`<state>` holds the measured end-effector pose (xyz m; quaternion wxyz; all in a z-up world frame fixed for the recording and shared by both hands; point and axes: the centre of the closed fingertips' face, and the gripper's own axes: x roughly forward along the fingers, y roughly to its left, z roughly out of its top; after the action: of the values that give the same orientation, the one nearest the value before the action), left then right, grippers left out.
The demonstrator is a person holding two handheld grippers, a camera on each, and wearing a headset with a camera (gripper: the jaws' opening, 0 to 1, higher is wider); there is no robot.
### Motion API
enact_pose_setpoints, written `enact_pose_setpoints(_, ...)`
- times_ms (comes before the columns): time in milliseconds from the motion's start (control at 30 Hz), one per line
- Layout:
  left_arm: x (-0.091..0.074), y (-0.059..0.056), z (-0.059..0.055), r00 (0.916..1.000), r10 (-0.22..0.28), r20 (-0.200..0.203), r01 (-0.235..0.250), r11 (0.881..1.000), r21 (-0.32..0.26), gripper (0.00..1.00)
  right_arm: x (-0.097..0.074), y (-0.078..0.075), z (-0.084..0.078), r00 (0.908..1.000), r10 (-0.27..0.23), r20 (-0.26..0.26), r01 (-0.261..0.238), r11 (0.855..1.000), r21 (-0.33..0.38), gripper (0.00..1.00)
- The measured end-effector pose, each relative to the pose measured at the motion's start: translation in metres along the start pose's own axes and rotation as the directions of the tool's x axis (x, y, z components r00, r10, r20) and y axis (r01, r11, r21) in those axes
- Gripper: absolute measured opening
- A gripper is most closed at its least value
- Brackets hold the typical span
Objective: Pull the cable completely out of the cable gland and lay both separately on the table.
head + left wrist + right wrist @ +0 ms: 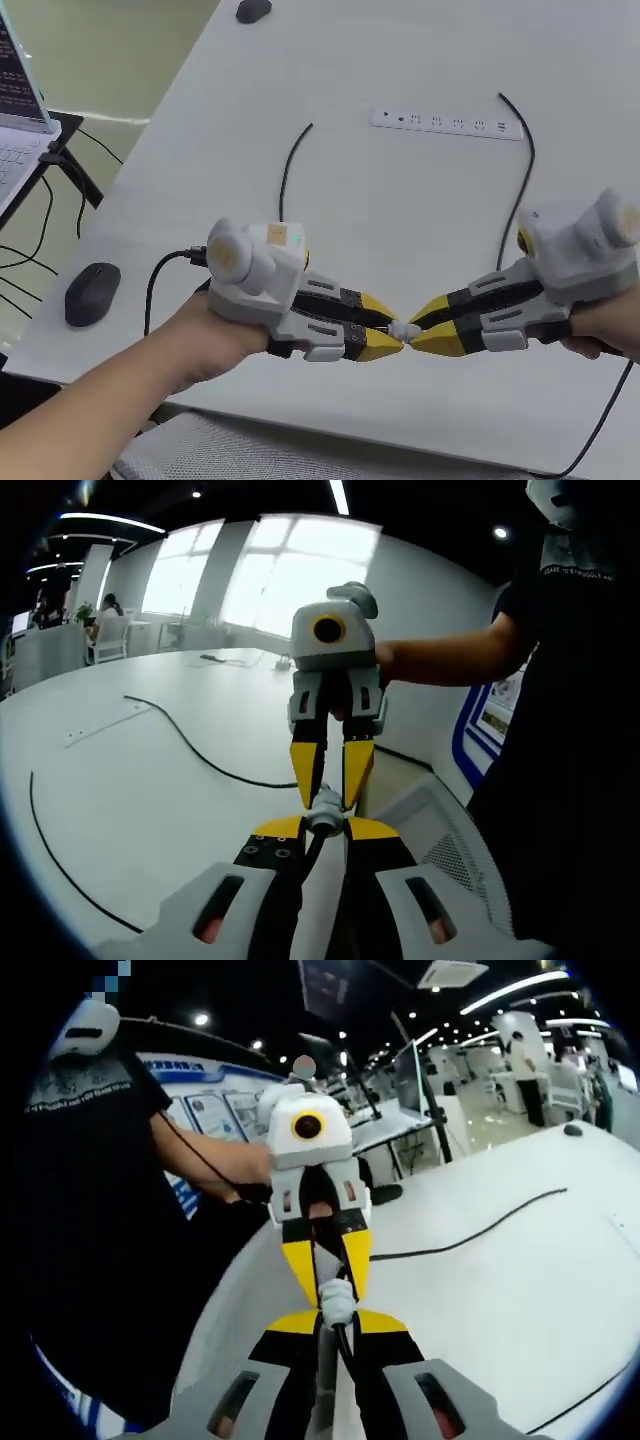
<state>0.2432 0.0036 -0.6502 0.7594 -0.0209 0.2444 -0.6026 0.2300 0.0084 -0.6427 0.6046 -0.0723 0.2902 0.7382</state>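
My two grippers meet tip to tip above the table's near edge. Between the tips sits a small pale cable gland (405,329). In the left gripper view the gland (325,812) rests at my own yellow fingertips, and a black cable (309,852) runs back from it between my jaws. The left gripper (392,333) is shut on that cable. The right gripper (418,331) is shut on the gland (337,1301), and a short black cable piece (346,1345) trails back between its jaws. A black cable (287,170) lies on the table behind the left gripper.
A white power strip (446,124) lies at the back of the white table (400,220), with its black lead (522,190) curving towards the right gripper. A dark mouse (92,293) sits at the left edge. Another mouse (253,10) is at the far end. A laptop (15,110) stands off to the left.
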Motion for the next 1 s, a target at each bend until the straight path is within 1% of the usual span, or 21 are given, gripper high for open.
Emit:
enact_pose_setpoints(33, -0.0002, 0.0000, 0.0001, 1.0000, 0.000, 0.001, 0.000, 1.000, -0.001, 0.15, 0.0002, 0.0007, 0.0007, 0.9996, -0.026, -0.009, 0.026, 0.998, -0.056, 0.07)
enact_pose_setpoints(67, -0.0006, 0.0000, 0.0004, 1.0000, 0.000, 0.004, 0.000, 1.000, -0.003, 0.15, 0.0002, 0.0003, 0.0012, 0.9987, -0.049, -0.014, 0.047, 0.995, -0.093, 0.07)
enact_pose_setpoints(100, -0.0010, 0.0000, 0.0012, 1.0000, 0.000, 0.008, 0.000, 1.000, -0.013, 0.15, 0.0003, 0.0000, 0.0026, 0.9965, -0.082, -0.012, 0.080, 0.986, -0.147, 0.07)
enact_pose_setpoints(167, -0.0019, 0.0001, 0.0022, 0.9999, -0.006, 0.016, 0.007, 0.999, -0.035, 0.15, 0.0002, 0.0014, 0.0030, 0.9925, -0.119, -0.027, 0.110, 0.967, -0.228, 0.07)
enact_pose_setpoints(200, -0.0020, 0.0000, 0.0024, 0.9998, -0.007, 0.018, 0.007, 0.999, -0.038, 0.15, 0.0007, 0.0014, 0.0034, 0.9881, -0.151, -0.031, 0.136, 0.950, -0.279, 0.07)
enact_pose_setpoints(233, -0.0019, -0.0006, 0.0028, 0.9997, -0.009, 0.021, 0.010, 0.999, -0.048, 0.15, 0.0010, 0.0017, 0.0027, 0.9854, -0.166, -0.037, 0.147, 0.940, -0.308, 0.07)
enact_pose_setpoints(300, -0.0014, -0.0014, 0.0028, 0.9997, -0.012, 0.022, 0.013, 0.998, -0.056, 0.15, 0.0012, 0.0011, 0.0016, 0.9759, -0.213, -0.049, 0.178, 0.907, -0.382, 0.07)
enact_pose_setpoints(333, -0.0011, -0.0014, 0.0028, 0.9997, -0.011, 0.023, 0.013, 0.998, -0.062, 0.15, 0.0015, 0.0011, 0.0011, 0.9694, -0.238, -0.058, 0.192, 0.886, -0.423, 0.07)
enact_pose_setpoints(367, -0.0009, -0.0020, 0.0027, 0.9996, -0.015, 0.022, 0.017, 0.997, -0.073, 0.15, 0.0016, 0.0010, 0.0003, 0.9655, -0.252, -0.063, 0.199, 0.874, -0.443, 0.07)
enact_pose_setpoints(400, -0.0010, -0.0018, 0.0029, 0.9996, -0.014, 0.023, 0.016, 0.997, -0.073, 0.15, 0.0013, -0.0013, -0.0004, 0.9601, -0.273, -0.062, 0.214, 0.859, -0.465, 0.07)
enact_pose_setpoints(433, -0.0012, -0.0017, 0.0035, 0.9996, -0.013, 0.026, 0.015, 0.997, -0.074, 0.15, 0.0013, -0.0018, 0.0000, 0.9550, -0.290, -0.062, 0.223, 0.840, -0.494, 0.07)
enact_pose_setpoints(500, -0.0015, -0.0022, 0.0041, 0.9994, -0.015, 0.030, 0.017, 0.996, -0.083, 0.15, 0.0016, -0.0019, -0.0005, 0.9463, -0.316, -0.067, 0.237, 0.819, -0.522, 0.07)
enact_pose_setpoints(533, -0.0016, -0.0023, 0.0043, 0.9994, -0.015, 0.032, 0.017, 0.996, -0.085, 0.15, 0.0017, -0.0019, -0.0014, 0.9440, -0.323, -0.067, 0.241, 0.815, -0.527, 0.07)
enact_pose_setpoints(600, -0.0018, -0.0027, 0.0043, 0.9993, -0.015, 0.034, 0.018, 0.996, -0.088, 0.15, 0.0013, -0.0022, -0.0008, 0.9423, -0.329, -0.064, 0.247, 0.812, -0.529, 0.08)
enact_pose_setpoints(633, -0.0018, -0.0027, 0.0042, 0.9993, -0.014, 0.034, 0.017, 0.996, -0.086, 0.15, 0.0012, -0.0029, -0.0008, 0.9420, -0.330, -0.063, 0.250, 0.813, -0.526, 0.08)
enact_pose_setpoints(667, -0.0016, -0.0028, 0.0036, 0.9994, -0.014, 0.031, 0.016, 0.996, -0.085, 0.15, 0.0015, -0.0037, -0.0017, 0.9431, -0.327, -0.062, 0.250, 0.820, -0.515, 0.08)
enact_pose_setpoints(733, -0.0013, -0.0029, 0.0026, 0.9996, -0.013, 0.026, 0.015, 0.996, -0.083, 0.15, 0.0020, -0.0045, -0.0024, 0.9443, -0.323, -0.064, 0.248, 0.826, -0.507, 0.08)
enact_pose_setpoints(833, -0.0016, -0.0028, 0.0014, 0.9997, -0.010, 0.021, 0.011, 0.997, -0.078, 0.15, 0.0026, -0.0054, -0.0024, 0.9478, -0.312, -0.066, 0.245, 0.845, -0.475, 0.08)
enact_pose_setpoints(867, -0.0019, -0.0028, 0.0016, 0.9997, -0.008, 0.023, 0.010, 0.997, -0.078, 0.15, 0.0023, -0.0060, -0.0020, 0.9490, -0.309, -0.063, 0.245, 0.849, -0.469, 0.08)
enact_pose_setpoints(933, -0.0027, -0.0033, 0.0021, 0.9996, -0.007, 0.026, 0.009, 0.997, -0.076, 0.15, 0.0024, -0.0047, -0.0007, 0.9571, -0.286, -0.049, 0.246, 0.890, -0.385, 0.08)
enact_pose_setpoints(1000, -0.0032, -0.0035, 0.0024, 0.9996, -0.006, 0.027, 0.007, 0.998, -0.063, 0.15, 0.0005, -0.0059, 0.0005, 0.9620, -0.269, -0.043, 0.244, 0.919, -0.310, 0.14)
